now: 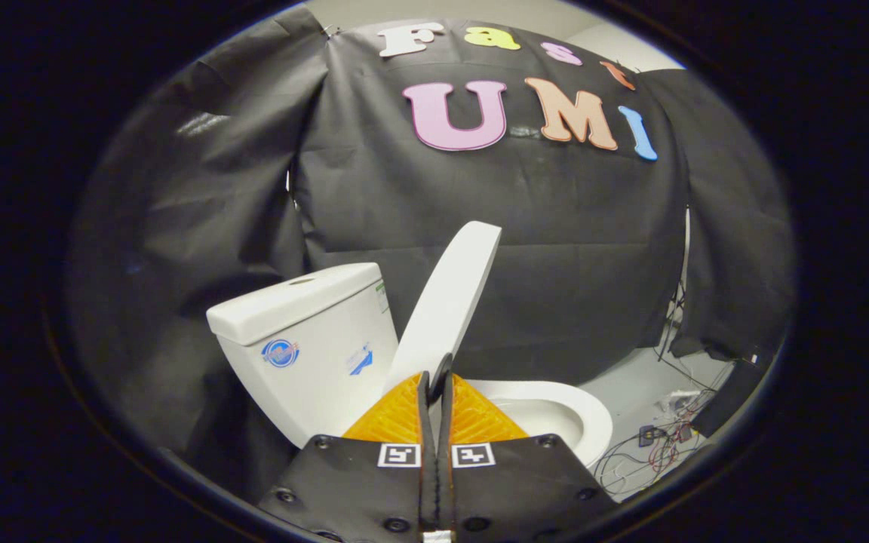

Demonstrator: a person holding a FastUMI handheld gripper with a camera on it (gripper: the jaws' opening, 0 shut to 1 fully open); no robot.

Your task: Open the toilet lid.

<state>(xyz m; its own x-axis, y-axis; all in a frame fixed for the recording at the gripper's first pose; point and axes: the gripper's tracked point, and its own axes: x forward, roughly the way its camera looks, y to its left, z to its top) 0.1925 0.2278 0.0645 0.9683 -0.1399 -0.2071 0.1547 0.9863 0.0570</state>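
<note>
Orange-fingered gripper [434, 377] sits clenched, pinching nothing, bottom centre. Glossy white plastic toilet lid [449, 298] stands mid-frame; probably stiff, light, slippery, so push its edge.

Lab test booth, not a real bathroom: black cloth walls [570, 226] round a toilet [314, 339], loose wires [661, 437] on floor (electronics too).
</note>
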